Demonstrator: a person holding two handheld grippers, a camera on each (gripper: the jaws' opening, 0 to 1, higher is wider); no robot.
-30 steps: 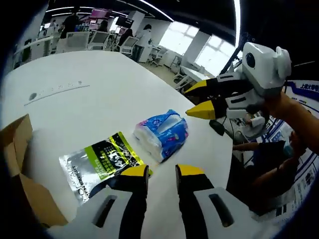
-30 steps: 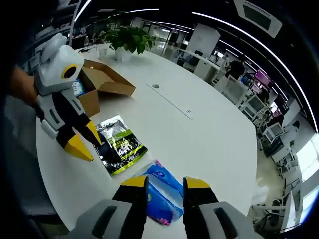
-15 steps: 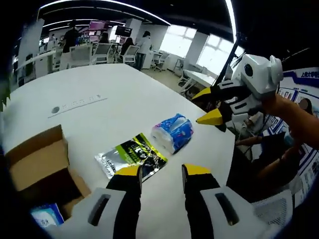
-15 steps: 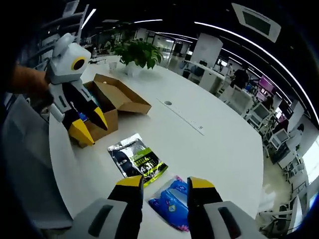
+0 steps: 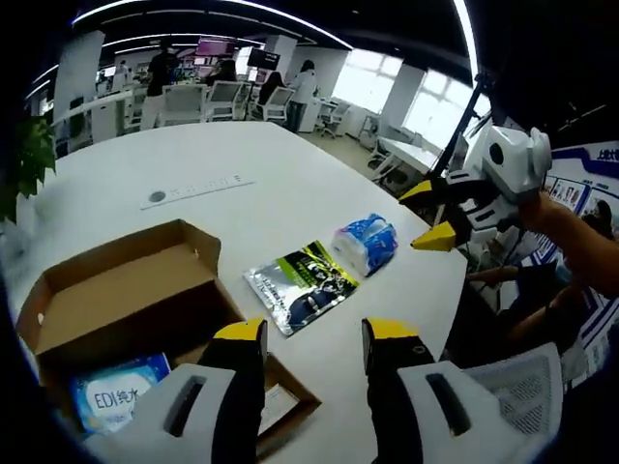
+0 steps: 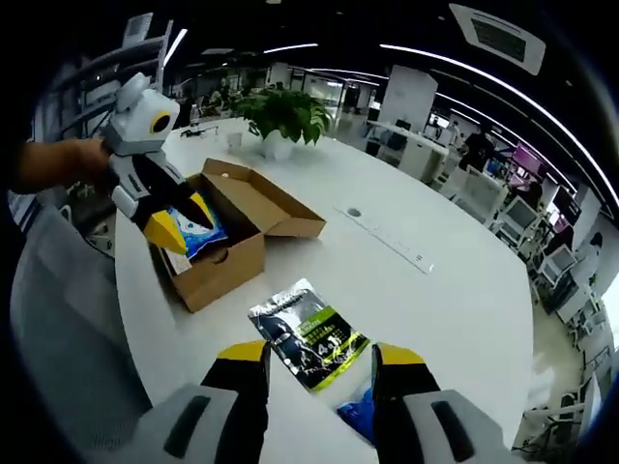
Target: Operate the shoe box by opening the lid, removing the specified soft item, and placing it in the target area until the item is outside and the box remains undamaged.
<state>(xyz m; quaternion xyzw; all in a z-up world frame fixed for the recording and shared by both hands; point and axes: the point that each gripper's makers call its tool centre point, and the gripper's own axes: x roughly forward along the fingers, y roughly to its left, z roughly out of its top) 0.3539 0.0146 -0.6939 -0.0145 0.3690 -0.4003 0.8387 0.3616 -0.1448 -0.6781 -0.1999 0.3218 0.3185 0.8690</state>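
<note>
Open-plan office, big white tabletop (image 5: 242, 155).
Potted plant (image 6: 283, 114) at the tabletop's far end; desks and chairs (image 5: 208, 97) beyond; bright windows (image 5: 368, 82); ceiling strip lights (image 6: 455, 72).

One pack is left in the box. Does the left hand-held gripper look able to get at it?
Probably yes: the shoe box lid is open, the blue pack lies uncovered, and the left hand-held gripper hangs open just above it.

Pouch (image 5: 302, 286) on table (image 5: 145, 159) between open box (image 5: 126, 309) and tissue pack (image 5: 366, 244); another pack (image 5: 114, 391) inside box.
</note>
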